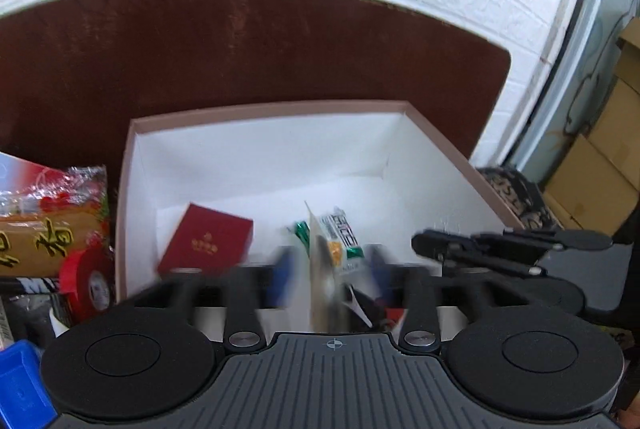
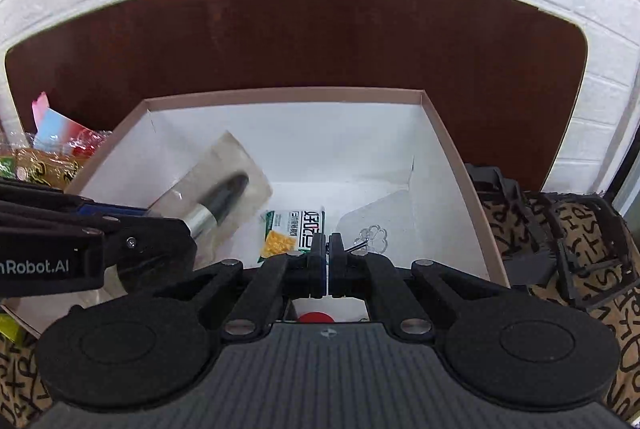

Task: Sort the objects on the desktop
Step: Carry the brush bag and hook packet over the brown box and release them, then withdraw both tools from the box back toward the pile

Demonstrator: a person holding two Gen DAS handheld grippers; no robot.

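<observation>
- The sealed pen packet (image 2: 224, 189) stands edge-up in the open box (image 2: 280, 95), between the left gripper (image 1: 330, 269)'s parted, blurred fingers; contact unclear.
- A snack sachet (image 2: 294, 233) lies mid-floor; a red case (image 1: 206, 239) near the left wall.
- The right gripper (image 2: 328, 249) is closed, empty, above the box's near edge.

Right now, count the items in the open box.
3 lying: red case left, snack packet middle, clear clover piece right. A packaged pen sits between the left gripper's fingers; more may be hidden.
</observation>
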